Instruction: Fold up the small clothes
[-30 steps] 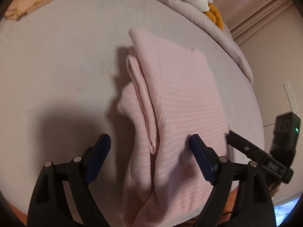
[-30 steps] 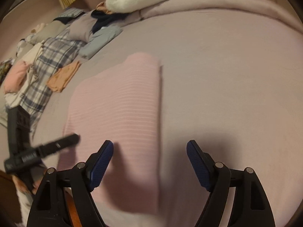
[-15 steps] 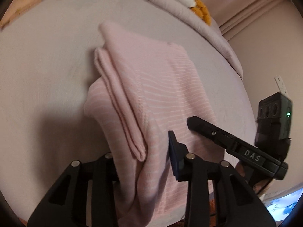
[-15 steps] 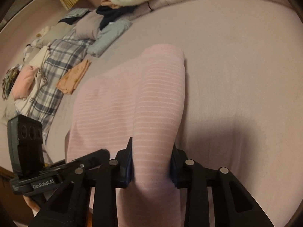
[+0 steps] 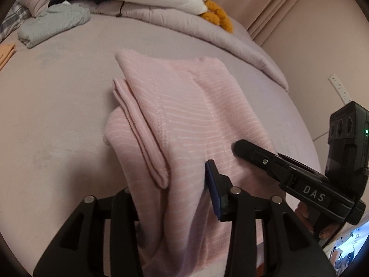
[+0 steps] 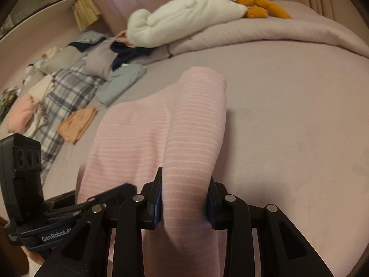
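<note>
The pink striped garment [image 5: 184,120] lies partly folded near the bed's [image 6: 288,115] near edge; left gripper [image 5: 170,196] opening with cloth between its jaws; right gripper [image 6: 184,198] clamps a fold; bare sheet lies all around.

We see a pink garment [image 5: 184,124] of soft knit cloth, matt, with fine pale stripes and a stitched hem. The bed sheet [image 5: 57,115] beneath is smooth, matt cloth with a faint nap. The white plush toy [image 6: 184,16] looks fleecy, its orange parts equally fuzzy. The left gripper [image 5: 170,198] and the right gripper [image 6: 184,203] are matt black plastic with bright metal pins and blue rubbery pads. A grey folded cloth [image 5: 50,23] appears coarsely textured.
</note>
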A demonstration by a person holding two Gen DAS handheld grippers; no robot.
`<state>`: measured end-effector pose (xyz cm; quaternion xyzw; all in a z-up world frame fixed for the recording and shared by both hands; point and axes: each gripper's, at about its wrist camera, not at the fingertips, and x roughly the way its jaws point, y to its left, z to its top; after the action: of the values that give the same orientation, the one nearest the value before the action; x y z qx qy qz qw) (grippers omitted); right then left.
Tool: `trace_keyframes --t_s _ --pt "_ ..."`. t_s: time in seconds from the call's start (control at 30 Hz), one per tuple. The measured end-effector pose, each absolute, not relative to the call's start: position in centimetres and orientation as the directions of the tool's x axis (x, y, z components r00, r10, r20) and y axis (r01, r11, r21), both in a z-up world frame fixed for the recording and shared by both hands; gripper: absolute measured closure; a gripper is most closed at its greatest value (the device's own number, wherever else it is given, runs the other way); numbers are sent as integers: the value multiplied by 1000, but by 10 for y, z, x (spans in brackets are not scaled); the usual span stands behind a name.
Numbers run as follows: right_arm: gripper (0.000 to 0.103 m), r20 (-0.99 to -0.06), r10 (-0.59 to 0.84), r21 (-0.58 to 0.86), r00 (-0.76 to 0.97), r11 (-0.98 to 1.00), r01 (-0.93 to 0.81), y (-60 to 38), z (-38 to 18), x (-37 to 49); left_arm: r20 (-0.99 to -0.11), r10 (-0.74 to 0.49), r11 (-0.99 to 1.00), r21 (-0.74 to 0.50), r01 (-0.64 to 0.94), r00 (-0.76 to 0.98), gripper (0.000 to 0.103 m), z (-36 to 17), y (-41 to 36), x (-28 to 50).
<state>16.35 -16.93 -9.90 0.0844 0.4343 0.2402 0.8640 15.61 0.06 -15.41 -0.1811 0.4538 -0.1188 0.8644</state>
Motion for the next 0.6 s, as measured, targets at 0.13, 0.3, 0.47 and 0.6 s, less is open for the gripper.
trace_keyframes --t_s 0.13,0.3,0.47,0.6 --pt "62 -741 434 311 512 898 -312 -172 -103 167 -751 -368 907 -419 35 549 35 -156 1 163" --pt "43 -741 397 289 541 916 -277 -179 -96 160 -743 -321 927 -374 34 587 7 -136 7 151" --pt "26 -692 390 260 607 920 -295 -186 -73 144 -714 -261 946 -323 25 650 1 -100 15 126" --pt "21 -653 315 162 688 946 -279 -189 -53 127 -678 -258 941 -338 19 688 1 -80 20 104"
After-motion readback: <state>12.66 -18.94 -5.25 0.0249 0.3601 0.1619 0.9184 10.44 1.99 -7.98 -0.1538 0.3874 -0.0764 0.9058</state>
